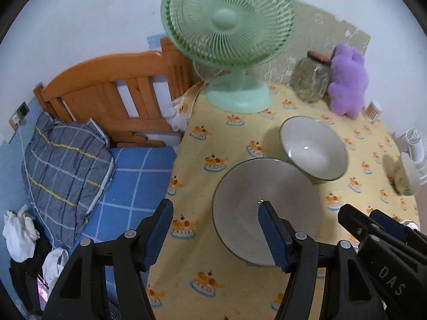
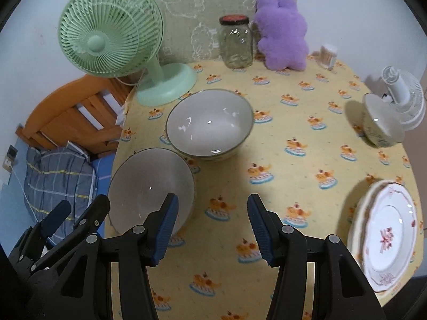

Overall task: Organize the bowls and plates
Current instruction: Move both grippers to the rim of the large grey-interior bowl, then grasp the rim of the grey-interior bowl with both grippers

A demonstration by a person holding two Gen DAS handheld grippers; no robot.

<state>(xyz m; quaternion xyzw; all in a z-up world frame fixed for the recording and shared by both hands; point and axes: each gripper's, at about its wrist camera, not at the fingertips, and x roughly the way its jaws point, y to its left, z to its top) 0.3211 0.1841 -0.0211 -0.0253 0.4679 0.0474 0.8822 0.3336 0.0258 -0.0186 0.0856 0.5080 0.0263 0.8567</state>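
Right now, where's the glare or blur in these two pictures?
Left wrist view: the small bowl at the right edge smears; a highlight dots the far bowl. Right wrist view: sharper, glare streaks inside that bowl, plates cast a shadow leftward.

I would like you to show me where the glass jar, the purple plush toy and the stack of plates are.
glass jar (image 2: 237,45): right wrist view, on its clear body.
purple plush toy (image 2: 283,33): right wrist view, on its middle.
stack of plates (image 2: 387,229): right wrist view, on the top plate's white face.
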